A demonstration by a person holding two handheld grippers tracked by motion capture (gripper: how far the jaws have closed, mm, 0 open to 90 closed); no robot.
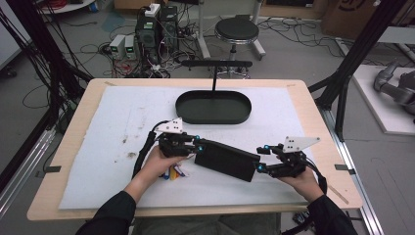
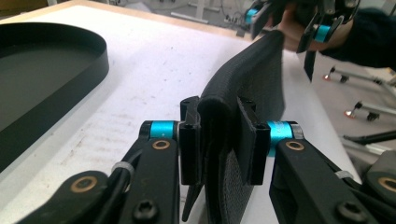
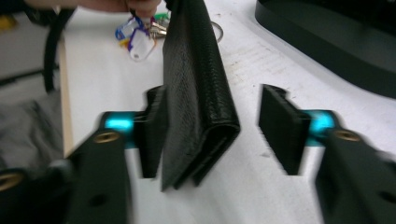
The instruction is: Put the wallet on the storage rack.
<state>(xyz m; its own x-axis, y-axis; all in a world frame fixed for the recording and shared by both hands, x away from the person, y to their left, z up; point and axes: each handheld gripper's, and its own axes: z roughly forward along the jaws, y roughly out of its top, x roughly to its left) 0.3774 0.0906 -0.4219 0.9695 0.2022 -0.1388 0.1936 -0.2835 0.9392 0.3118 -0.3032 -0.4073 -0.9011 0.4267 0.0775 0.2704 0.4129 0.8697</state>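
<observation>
Beyond your wooden table [image 1: 68, 147] lies a grey concrete floor [image 1: 293, 54] strewn with black cables [image 1: 93, 49], a round black stool [image 1: 237, 30] and a cluster of power supplies and electronics boxes [image 1: 147, 36]. Black metal frame struts [image 1: 359, 49] rise at your right and left. At far right, a white platform [image 1: 377, 98] carries grey machine parts [image 1: 399, 85].
</observation>
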